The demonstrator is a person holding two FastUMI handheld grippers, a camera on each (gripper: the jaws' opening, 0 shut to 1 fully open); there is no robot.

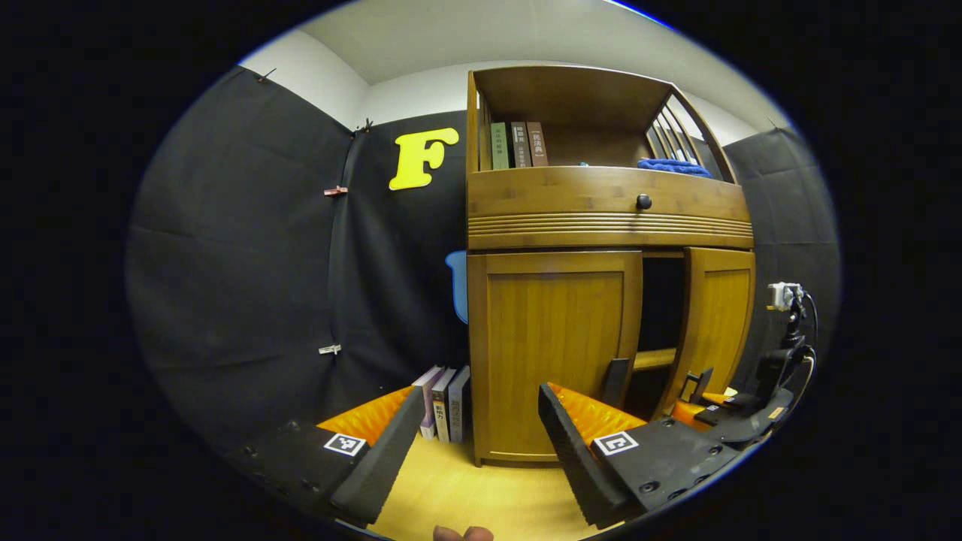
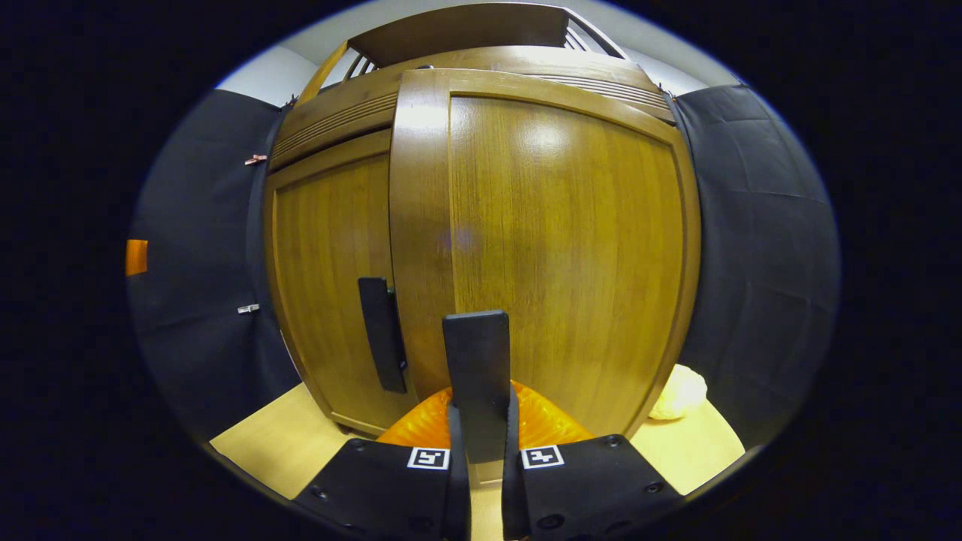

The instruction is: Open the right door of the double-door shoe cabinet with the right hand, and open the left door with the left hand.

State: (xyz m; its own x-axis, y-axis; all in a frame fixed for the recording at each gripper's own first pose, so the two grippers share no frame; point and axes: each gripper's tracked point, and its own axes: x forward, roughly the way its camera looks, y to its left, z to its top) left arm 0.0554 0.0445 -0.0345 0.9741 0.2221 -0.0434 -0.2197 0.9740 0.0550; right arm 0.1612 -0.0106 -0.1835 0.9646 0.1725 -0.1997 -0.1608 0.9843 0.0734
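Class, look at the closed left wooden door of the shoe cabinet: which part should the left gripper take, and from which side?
Grip the dark upright handle on the closed left wooden door, at its inner edge beside the ajar right door. Come straight from the front with the open left gripper, one finger on each side: the handle is narrow, vertical and stands proud.

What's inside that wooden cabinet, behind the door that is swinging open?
Behind the right door the gap is mostly dark; one wooden shelf crosses it. No shoes are visible. The closed left door covers the rest of the cabinet.
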